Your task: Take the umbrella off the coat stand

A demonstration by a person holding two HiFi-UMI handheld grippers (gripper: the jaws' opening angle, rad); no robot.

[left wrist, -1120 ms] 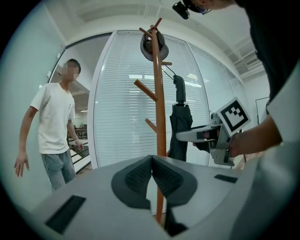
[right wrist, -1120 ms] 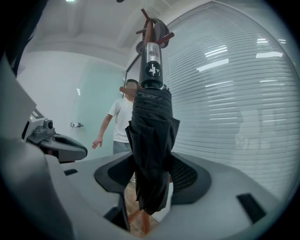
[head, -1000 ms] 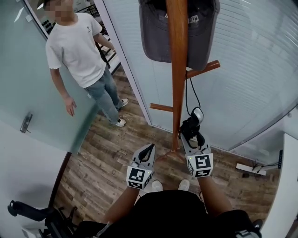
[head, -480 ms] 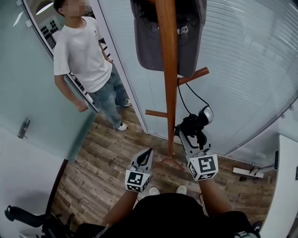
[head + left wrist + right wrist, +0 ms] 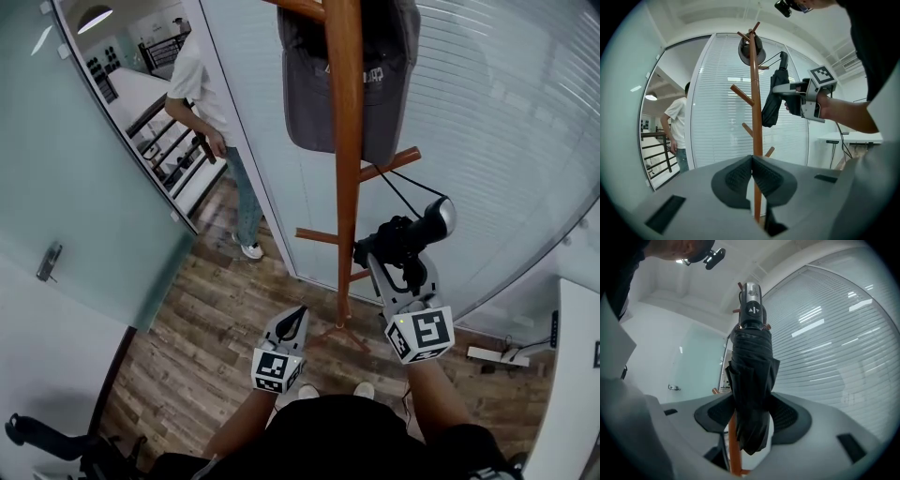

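Note:
A folded black umbrella (image 5: pixel 401 240) with a silver-tipped handle (image 5: pixel 441 217) is lifted beside the wooden coat stand (image 5: pixel 347 159). My right gripper (image 5: pixel 398 258) is shut on it and points slightly upward. The umbrella's thin strap (image 5: pixel 412 187) runs to a side peg (image 5: pixel 392 165) of the stand. In the right gripper view the umbrella (image 5: pixel 751 380) fills the gap between the pads of the right gripper (image 5: pixel 752 416). My left gripper (image 5: pixel 298 319) hangs low in front of the stand's foot, shut and empty. From the left gripper (image 5: pixel 752 168) I see the umbrella (image 5: pixel 772 101) held high by the pole (image 5: pixel 754 122).
A dark grey cap (image 5: pixel 349 84) hangs at the top of the stand. A person (image 5: pixel 211 94) stands in the doorway at the back left, beside a glass door (image 5: pixel 84 187). Blinds behind curved glass (image 5: pixel 506 141) back the stand. A white power strip (image 5: pixel 492 356) lies on the wooden floor.
My right gripper has risen with the umbrella alongside the pole. The person has walked from near the door back into the doorway. The left gripper has stayed where it was.

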